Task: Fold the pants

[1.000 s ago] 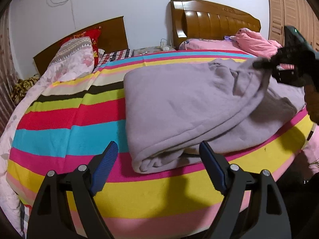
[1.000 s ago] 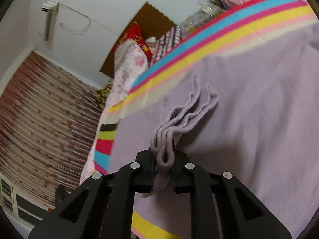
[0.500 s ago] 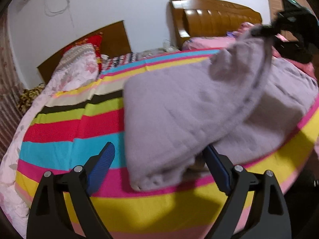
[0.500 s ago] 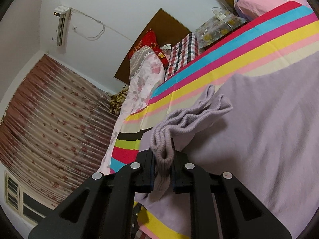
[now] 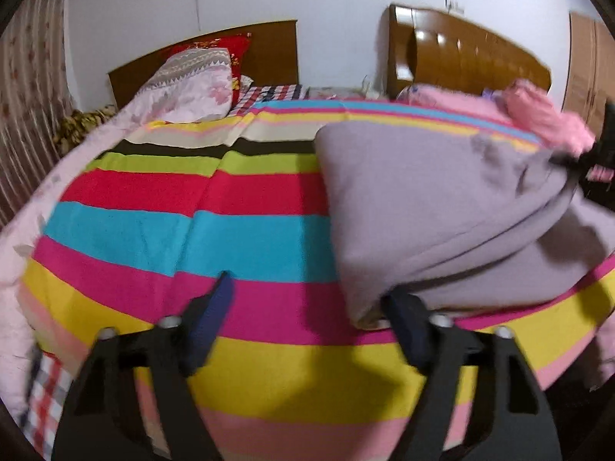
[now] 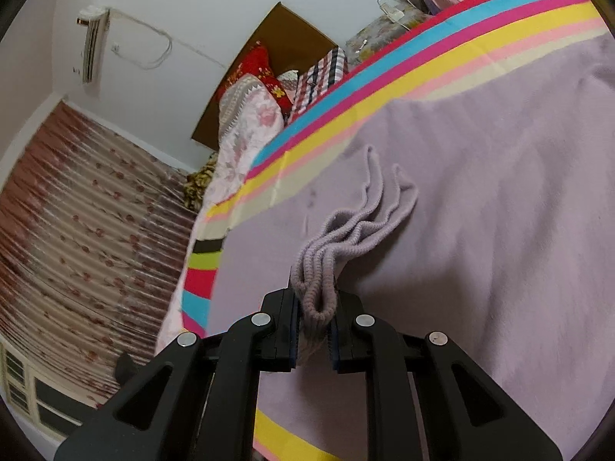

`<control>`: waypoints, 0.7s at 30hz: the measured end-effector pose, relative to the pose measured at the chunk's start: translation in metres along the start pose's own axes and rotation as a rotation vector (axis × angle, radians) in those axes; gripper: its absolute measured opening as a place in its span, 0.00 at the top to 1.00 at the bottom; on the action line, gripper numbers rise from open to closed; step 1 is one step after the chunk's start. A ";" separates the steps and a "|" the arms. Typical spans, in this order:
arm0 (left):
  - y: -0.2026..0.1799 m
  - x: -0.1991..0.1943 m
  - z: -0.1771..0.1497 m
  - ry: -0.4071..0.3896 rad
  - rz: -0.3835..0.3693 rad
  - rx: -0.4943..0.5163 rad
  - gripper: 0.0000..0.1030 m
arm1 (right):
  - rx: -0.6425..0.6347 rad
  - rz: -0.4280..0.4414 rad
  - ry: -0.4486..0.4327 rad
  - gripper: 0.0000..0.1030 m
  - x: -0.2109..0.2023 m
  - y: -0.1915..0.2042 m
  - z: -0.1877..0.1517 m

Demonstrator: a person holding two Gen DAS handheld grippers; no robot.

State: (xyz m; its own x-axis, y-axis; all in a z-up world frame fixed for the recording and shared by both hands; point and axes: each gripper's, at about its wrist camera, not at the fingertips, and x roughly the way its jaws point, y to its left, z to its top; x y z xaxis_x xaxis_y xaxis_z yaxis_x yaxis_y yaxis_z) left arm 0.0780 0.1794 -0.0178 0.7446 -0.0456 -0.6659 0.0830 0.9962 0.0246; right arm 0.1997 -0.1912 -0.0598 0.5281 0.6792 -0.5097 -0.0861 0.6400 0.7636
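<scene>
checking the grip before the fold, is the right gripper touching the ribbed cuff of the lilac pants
Touching. The right wrist view shows the right gripper with both pads pressed against the bunched ribbed cuff of the lilac pants.

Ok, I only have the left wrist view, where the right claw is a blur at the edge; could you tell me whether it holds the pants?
Observer: Yes, the right claw is shut on the ribbed edge of the pants.
Operator: Is it one layer?
Observer: No, several ribbed layers are bunched together in its grip.
Operator: And the fabric beyond?
Observer: It lies fairly smooth on the striped bedspread.
</scene>
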 end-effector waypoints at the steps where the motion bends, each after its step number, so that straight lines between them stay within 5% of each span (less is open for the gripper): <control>1: -0.001 -0.003 0.001 -0.014 -0.005 -0.006 0.43 | -0.008 -0.002 -0.002 0.86 -0.001 0.001 -0.002; 6: 0.022 -0.004 0.002 -0.010 -0.085 -0.132 0.43 | -0.078 0.046 -0.023 0.86 -0.012 0.018 -0.008; 10: 0.028 0.009 -0.009 0.036 -0.110 -0.179 0.39 | -0.082 -0.035 0.035 0.86 0.006 0.000 -0.026; 18: 0.018 0.007 -0.011 0.055 -0.038 -0.112 0.29 | -0.083 -0.070 0.057 0.86 0.013 -0.012 -0.034; 21: 0.012 -0.002 -0.006 0.062 0.041 -0.026 0.18 | -0.090 -0.104 0.077 0.85 0.010 -0.013 -0.038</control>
State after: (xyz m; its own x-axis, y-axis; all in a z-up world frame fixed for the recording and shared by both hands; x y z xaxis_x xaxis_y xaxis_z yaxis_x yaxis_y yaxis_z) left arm 0.0736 0.1916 -0.0205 0.7043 -0.0012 -0.7099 0.0354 0.9988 0.0334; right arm 0.1741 -0.1790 -0.0893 0.4720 0.6308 -0.6159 -0.1117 0.7357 0.6680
